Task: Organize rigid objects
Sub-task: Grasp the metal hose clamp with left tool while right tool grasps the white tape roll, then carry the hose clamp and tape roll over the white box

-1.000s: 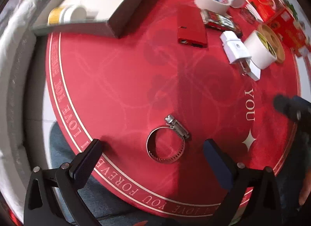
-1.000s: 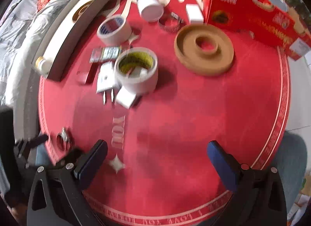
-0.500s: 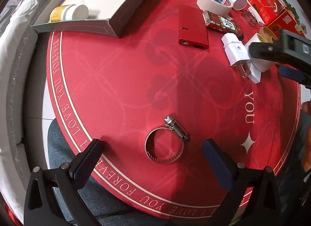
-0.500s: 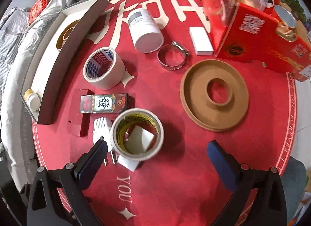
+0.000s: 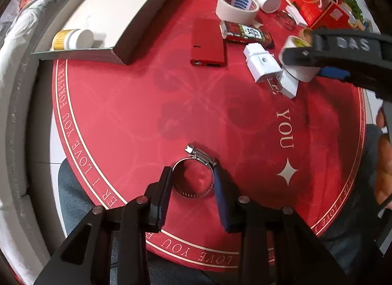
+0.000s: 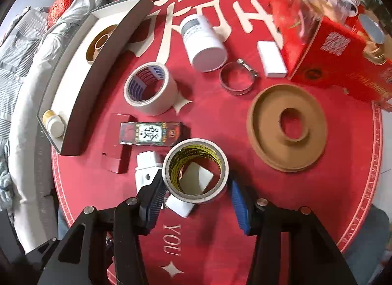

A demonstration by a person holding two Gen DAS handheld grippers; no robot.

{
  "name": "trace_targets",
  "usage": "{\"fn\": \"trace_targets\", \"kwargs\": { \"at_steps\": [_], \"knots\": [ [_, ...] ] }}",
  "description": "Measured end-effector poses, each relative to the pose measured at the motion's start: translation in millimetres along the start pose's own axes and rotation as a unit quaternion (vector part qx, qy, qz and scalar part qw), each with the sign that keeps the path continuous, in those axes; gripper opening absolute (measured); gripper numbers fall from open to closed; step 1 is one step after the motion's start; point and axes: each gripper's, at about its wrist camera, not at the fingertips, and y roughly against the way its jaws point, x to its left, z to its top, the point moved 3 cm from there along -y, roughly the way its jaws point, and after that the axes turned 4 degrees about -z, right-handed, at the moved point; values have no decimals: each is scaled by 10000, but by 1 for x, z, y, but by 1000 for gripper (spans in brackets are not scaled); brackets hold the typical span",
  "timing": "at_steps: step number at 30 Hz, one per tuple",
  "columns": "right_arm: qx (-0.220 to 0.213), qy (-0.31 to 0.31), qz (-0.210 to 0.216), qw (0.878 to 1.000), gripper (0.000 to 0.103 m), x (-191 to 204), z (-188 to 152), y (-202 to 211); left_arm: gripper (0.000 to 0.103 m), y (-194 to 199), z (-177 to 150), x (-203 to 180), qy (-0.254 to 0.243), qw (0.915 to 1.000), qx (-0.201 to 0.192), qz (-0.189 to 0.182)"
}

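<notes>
The left gripper (image 5: 192, 182) sits low over the near edge of the red tabletop (image 5: 122, 103), its two fingers (image 5: 163, 194) closed in on either side of a metal hose clamp (image 5: 193, 177). The clamp lies flat, screw housing pointing away, so the pads meet the band across its width, where a thin ring gives the firmest hold. Both pads look to be touching the band, so I judge the clamp gripped, though it rests on the cloth and is not lifted.

The right gripper (image 6: 196, 196) does much the same with a roll of tape (image 6: 196, 169), the one with yellow print inside its core. The roll stands on its flat side, partly on top of a small white block (image 6: 181, 205) and just beside a white plug (image 6: 147, 169). The fingers straddle its outer wall; the left pad appears pressed against it and the right pad touches or nearly touches, so this is a grip at the point of closing rather than a sure one.

An open box (image 6: 73, 93) along the far left edge holds a brown ring (image 6: 98, 42) and a small bottle (image 6: 55, 123), which suggests it is the collecting place. A second tape roll (image 6: 149, 89), a white jar (image 6: 203, 42), another hose clamp (image 6: 236, 79) and a large brown disc (image 6: 286, 128) lie loose on the tabletop, so most of the sorting seems yet undone.
</notes>
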Motion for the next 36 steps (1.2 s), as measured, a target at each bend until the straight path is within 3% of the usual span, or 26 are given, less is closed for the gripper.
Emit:
{"fn": "trace_targets", "kwargs": {
  "at_steps": [10,18,29,36],
  "knots": [
    [-145,-270,266,9992,52,-32,-18,32,36,30,8,7,121,9990,-403,124],
    [-269,-211,406,9986,52,-29,-13,58,36,69,29,24,459,9945,-923,173],
    [-625,106,641,9959,52,10,21,102,36,146,72,55,1000,9774,-1863,70],
    [-1094,423,793,9899,52,45,61,149,36,206,115,75,1382,9560,-2589,32]
  ]
}}
